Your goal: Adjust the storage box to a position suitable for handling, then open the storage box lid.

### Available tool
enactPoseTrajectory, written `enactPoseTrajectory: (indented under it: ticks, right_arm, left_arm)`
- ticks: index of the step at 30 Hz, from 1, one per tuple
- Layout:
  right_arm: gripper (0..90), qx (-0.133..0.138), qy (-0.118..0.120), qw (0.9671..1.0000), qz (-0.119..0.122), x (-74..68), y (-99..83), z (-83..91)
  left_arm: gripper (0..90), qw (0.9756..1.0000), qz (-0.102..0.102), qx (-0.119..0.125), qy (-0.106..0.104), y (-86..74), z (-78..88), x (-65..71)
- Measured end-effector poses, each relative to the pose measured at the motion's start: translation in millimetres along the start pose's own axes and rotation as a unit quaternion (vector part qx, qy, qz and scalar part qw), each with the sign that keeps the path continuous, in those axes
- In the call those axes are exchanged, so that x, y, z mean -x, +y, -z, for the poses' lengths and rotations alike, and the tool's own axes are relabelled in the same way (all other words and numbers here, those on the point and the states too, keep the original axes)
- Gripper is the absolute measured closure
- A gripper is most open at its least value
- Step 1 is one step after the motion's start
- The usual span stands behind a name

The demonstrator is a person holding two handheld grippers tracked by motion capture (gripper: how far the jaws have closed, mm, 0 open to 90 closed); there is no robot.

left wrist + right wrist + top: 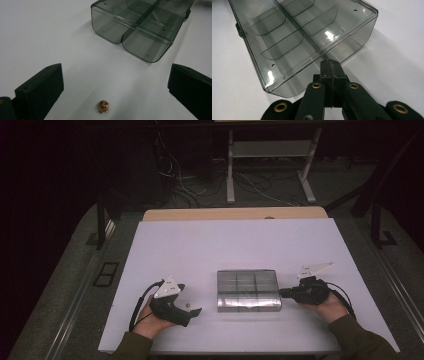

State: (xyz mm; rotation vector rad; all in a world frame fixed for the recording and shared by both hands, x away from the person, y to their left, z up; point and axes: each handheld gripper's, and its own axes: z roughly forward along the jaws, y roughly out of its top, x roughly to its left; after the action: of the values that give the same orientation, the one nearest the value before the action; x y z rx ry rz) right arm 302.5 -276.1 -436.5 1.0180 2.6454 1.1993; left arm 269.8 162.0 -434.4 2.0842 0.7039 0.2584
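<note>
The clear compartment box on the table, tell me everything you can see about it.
The compartment box is smoky, see-through plastic, rectangular with rounded corners, split by dividers into empty compartments. It lies flat near the middle of the white table. The shut right hand-held gripper meets its right end wall. A small coppery ball lies apart from it, to its left.

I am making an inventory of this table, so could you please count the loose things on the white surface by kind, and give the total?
Clear grey compartment box: 1
Small copper-coloured ball-like piece: 1
Total: 2
</note>
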Motion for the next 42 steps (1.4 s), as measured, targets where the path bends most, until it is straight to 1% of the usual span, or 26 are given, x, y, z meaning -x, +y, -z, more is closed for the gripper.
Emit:
enactPoseTrajectory:
  ticks: [18,21,22,23,24,26,28,29,30,32,33,35,37,39,40,41,42]
  right_arm:
    - [89.5,-0.001,0.009,0.9999,0.009,-7.9,8.4,-10.8]
    - [89.5,0.0,0.011,0.9999,0.011,-7.4,8.2,-10.5]
    - [89.4,0.007,0.01,0.9999,0.008,-6.6,8.3,-7.4]
    - [89.4,0.007,0.01,0.9999,0.008,-6.6,8.3,-7.4]
    - [89.4,0.023,0.013,0.9996,0.0,-4.3,8.6,-1.6]
    - [89.3,0.04,0.013,0.9991,-0.004,-3.3,8.8,4.3]
    - [88.6,0.056,0.019,0.9982,-0.009,-3.1,8.8,9.3]
    - [88.6,0.056,0.019,0.9982,-0.009,-3.1,8.8,9.3]
    - [87.7,0.062,0.023,0.9977,-0.014,-3.6,9.0,11.6]
    - [85.5,0.076,0.028,0.9967,-0.01,-4.5,9.5,15.2]
    - [81.5,0.087,0.033,0.9956,-0.009,-6.2,10.4,18.5]
    - [78.6,0.096,0.038,0.9946,-0.008,-9.0,10.8,21.8]
    - [72.9,0.105,0.043,0.9935,-0.002,-11.6,11.6,23.8]
    - [71.2,0.107,0.047,0.9931,-0.002,-13.1,12.2,24.4]
    - [68.9,0.107,0.051,0.9929,-0.001,-14.8,12.8,24.3]
    - [63.6,0.108,0.053,0.9927,0.002,-16.7,13.3,23.9]
    - [61.3,0.109,0.053,0.9927,0.004,-19.4,13.9,23.2]
  left_arm:
    - [0.0,1.0,0.001,0.002,0.0,0.1,-0.3,-0.5]
    - [0.0,1.0,0.0,0.003,0.0,0.0,-0.2,-0.6]
    - [0.0,1.0,-0.001,0.001,0.0,-0.1,0.2,-0.7]
    - [0.0,1.0,-0.001,0.0,0.0,-0.1,0.6,-0.7]
    - [0.0,1.0,0.002,0.002,0.0,-0.2,0.6,-0.3]
    - [0.0,1.0,0.003,0.001,0.0,-0.3,0.8,-0.7]
    - [0.0,1.0,0.0,0.002,0.001,-0.4,0.9,-0.8]
    - [0.0,1.0,0.002,0.002,0.002,-0.5,1.2,-0.2]
    - [0.0,1.0,0.002,0.002,0.002,-0.5,1.3,-0.1]
    - [0.0,1.0,0.0,0.001,0.002,-0.6,1.6,0.2]
    - [0.0,1.0,0.0,0.001,0.002,-0.7,1.7,0.3]
    - [0.0,1.0,0.003,0.004,0.0,-0.9,1.8,0.3]
    - [0.0,1.0,0.005,0.003,0.0,-1.1,1.3,-0.3]
    - [0.0,1.0,0.006,0.004,-0.001,-1.1,1.2,-1.0]
    - [0.0,1.0,0.007,0.004,-0.001,-1.2,1.3,-0.7]
    - [0.0,1.0,0.005,0.003,-0.002,-1.2,1.4,-0.5]
    - [0.0,1.0,0.003,0.003,-0.001,-1.2,1.7,-0.2]
